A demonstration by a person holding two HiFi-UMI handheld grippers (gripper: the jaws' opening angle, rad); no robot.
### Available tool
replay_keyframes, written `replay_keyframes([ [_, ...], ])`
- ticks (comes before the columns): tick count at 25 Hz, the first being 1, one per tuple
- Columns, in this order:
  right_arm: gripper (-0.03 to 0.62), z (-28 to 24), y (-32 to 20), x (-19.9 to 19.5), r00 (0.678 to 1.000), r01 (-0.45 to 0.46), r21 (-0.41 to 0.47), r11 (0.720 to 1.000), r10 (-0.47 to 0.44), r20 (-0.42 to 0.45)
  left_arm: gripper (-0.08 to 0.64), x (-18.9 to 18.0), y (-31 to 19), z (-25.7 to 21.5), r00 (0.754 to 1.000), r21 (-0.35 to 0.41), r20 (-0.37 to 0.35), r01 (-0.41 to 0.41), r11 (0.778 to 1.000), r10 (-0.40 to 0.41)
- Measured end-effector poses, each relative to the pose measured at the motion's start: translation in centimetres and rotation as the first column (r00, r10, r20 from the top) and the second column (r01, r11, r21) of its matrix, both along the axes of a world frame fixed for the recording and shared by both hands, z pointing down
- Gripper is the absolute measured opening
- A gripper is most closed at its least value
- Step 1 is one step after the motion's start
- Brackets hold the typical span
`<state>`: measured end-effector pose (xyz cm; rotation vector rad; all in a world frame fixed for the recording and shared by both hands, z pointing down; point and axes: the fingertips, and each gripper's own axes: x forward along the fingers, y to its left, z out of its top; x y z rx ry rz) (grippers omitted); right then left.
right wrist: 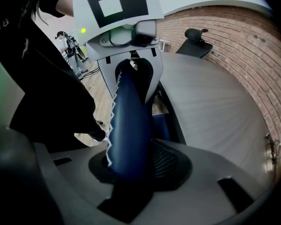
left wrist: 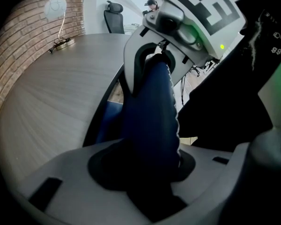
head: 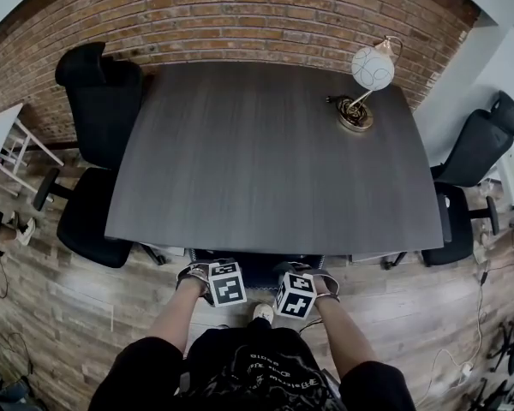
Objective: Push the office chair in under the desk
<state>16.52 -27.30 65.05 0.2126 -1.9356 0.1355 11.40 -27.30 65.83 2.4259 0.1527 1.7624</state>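
The office chair is tucked under the grey desk (head: 265, 161); only the top of its dark blue back (head: 257, 270) shows at the near edge. My left gripper (head: 197, 273) and right gripper (head: 319, 279) sit on that top edge, a hand's width apart. In the left gripper view the blue back (left wrist: 150, 121) runs up between my left gripper's (left wrist: 145, 172) jaws, with dark gaps at its sides. In the right gripper view the back (right wrist: 129, 125) stands between my right gripper's (right wrist: 136, 168) jaws, with a gap on its right. Neither pair of pads presses on it.
A globe lamp (head: 366, 84) stands on the desk's far right corner. One black chair (head: 94, 144) is at the desk's left side, another (head: 475, 169) at its right. A brick wall (head: 240, 15) runs behind. Cables (head: 471, 349) lie on the wood floor. The person's shoe (head: 263, 312) is just behind the chair.
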Motion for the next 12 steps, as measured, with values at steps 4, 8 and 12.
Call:
replay_keyframes([
  [4, 0.133, 0.1, 0.1, 0.0, 1.000, -0.006, -0.012, 1.000, 0.006, 0.000, 0.174, -0.1, -0.3, 0.1, 1.000, 0.038, 0.002, 0.004, 0.999, -0.004],
  [8, 0.141, 0.1, 0.1, -0.1, 1.000, -0.014, -0.012, 1.000, 0.014, -0.002, 0.295, -0.3, -1.4, 0.0, 1.000, 0.117, 0.012, 0.027, 0.993, -0.029],
  [12, 0.164, 0.2, 0.0, -0.1, 0.998, -0.056, -0.019, 0.998, 0.056, -0.001, 0.304, -0.6, -1.6, 0.0, 0.997, 0.150, 0.000, 0.073, 0.986, -0.074],
])
